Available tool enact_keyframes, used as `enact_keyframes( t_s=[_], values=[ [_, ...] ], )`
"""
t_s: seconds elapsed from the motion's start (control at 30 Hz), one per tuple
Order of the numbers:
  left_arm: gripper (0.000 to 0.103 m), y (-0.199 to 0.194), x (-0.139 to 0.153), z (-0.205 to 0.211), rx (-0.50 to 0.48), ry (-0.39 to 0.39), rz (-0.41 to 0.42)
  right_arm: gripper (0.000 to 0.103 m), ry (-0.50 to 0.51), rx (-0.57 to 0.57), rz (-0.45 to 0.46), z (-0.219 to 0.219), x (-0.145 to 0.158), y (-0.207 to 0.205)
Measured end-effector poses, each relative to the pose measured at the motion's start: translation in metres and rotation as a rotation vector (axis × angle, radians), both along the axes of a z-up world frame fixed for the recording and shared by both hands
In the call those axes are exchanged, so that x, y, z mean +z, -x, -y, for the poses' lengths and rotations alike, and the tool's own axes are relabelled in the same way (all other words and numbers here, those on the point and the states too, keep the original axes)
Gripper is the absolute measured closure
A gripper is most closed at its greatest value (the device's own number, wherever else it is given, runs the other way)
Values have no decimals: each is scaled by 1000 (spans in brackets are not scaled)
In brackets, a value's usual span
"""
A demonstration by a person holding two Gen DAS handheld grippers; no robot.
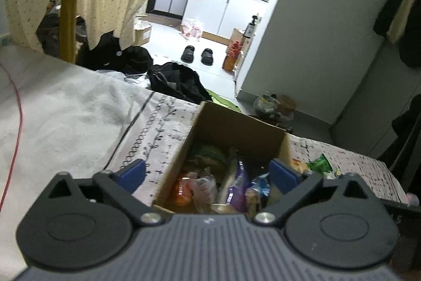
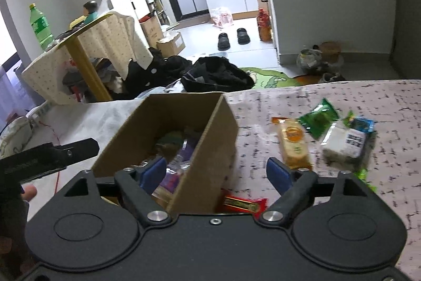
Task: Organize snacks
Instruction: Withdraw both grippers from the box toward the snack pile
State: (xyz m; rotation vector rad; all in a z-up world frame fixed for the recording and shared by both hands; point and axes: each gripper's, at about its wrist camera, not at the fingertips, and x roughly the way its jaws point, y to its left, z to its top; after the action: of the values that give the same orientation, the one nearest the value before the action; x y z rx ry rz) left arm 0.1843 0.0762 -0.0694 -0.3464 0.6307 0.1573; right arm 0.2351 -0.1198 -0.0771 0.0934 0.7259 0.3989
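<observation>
Snacks already fill much of the cardboard box (image 2: 168,138) standing on the bed (image 2: 329,96), and the rest lie loose on the patterned cover to its right. In the right wrist view the right gripper (image 2: 215,173) hangs low over the box's near right corner, its jaws spread wide and holding nothing; one blue pad (image 2: 152,170) sits over the box interior, the other over the bedcover. A red bar (image 2: 244,203) lies just beside the box wall, partly under the gripper body. Farther right sit a yellow biscuit pack (image 2: 293,146), a green packet (image 2: 318,120) and a white pack (image 2: 344,142), close together, the white one seemingly overlapping a blue-edged wrapper.

The left gripper (image 1: 208,175) hovers above the box (image 1: 231,138) too, jaws likewise fully open and empty.

Risks, as I judge them: the box is light and open-topped, so a jaw catching its wall while reaching for the red bar could tip or shove it and spill the contents. The bed is soft, so pressing down on a flat wrapper may sink it and pinch the cover instead. The clustered packs could come up two at once or slide apart. With both grippers crowding the same box, they may knock each other.
</observation>
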Motion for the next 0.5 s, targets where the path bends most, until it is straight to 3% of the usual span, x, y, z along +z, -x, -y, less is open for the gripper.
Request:
enact_keyframes(
  t_s=[0.23,0.5],
  values=[
    [0,-8,1,36,-95,-16,-8,5,35,-60,7,30,-1,4],
    [0,-16,-1,74,-171,-32,-7,0,61,-143,0,69,-3,6]
  ],
)
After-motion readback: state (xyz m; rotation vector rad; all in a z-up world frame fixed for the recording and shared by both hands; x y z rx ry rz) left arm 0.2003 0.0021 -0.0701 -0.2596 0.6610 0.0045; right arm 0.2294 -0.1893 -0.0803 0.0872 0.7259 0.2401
